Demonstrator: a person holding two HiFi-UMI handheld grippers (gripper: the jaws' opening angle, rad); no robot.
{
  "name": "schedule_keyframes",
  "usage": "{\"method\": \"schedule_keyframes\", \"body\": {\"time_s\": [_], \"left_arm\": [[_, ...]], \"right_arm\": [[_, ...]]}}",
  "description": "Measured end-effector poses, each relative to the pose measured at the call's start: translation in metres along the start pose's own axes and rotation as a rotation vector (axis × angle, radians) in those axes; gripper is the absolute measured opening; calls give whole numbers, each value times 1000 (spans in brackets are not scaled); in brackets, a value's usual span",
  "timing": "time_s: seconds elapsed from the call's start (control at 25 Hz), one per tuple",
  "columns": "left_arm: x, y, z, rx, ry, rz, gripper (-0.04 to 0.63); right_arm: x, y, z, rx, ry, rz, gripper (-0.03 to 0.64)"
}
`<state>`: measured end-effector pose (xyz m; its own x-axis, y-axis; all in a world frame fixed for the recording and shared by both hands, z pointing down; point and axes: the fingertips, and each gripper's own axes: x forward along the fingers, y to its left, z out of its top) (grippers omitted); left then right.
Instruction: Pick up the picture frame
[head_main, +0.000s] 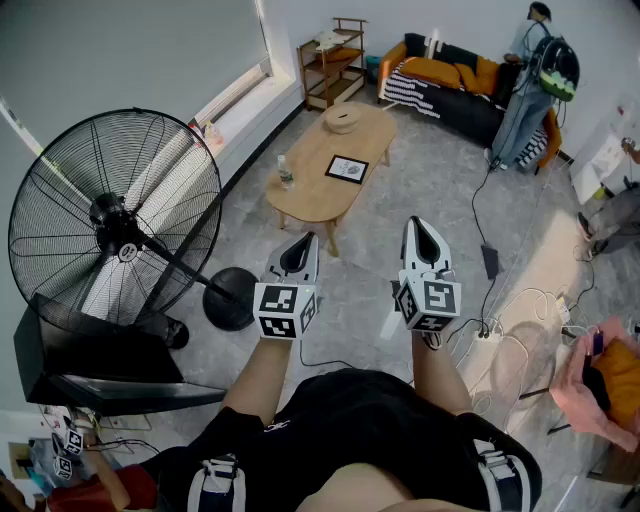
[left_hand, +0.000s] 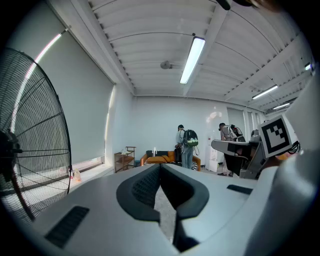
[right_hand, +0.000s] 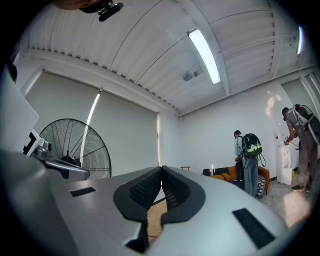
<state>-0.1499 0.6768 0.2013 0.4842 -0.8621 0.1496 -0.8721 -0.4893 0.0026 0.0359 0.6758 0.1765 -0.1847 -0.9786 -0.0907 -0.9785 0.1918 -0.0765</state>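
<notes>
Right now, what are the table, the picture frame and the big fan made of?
The table looks like pale wood, matte: tan top with matching legs. The picture frame has a dark, smooth border, maybe plastic or painted wood; too small to tell. The fan seems black metal: thin wire cage.

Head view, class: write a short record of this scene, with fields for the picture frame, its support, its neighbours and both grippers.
Frame: black-edged rectangular picture frame, lying flat
Support: oval light wooden table
Neighbours: clear plastic bottle standing near the table's left edge; round tan object at its far end
Left gripper: shut, empty, short of the table
Right gripper: shut, empty, short of the table
</notes>
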Motion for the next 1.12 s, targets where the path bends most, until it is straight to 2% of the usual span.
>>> {"method": "schedule_keyframes", "body": {"time_s": [0.36,0.56,0.72,1.12], "left_arm": [[-2,-22,10,7,-14,36,21],[-2,-42,14,17,-11,49,21],[0,-62,14,-8,-9,65,21],[-2,-106,-3,-21,-5,111,21]], "right_arm": [[-10,-9,10,4,3,58,15],[-18,-21,16,43,-1,75,15],[-27,-36,14,41,19,93,15],[-59,-73,-1,32,30,129,15]]}}
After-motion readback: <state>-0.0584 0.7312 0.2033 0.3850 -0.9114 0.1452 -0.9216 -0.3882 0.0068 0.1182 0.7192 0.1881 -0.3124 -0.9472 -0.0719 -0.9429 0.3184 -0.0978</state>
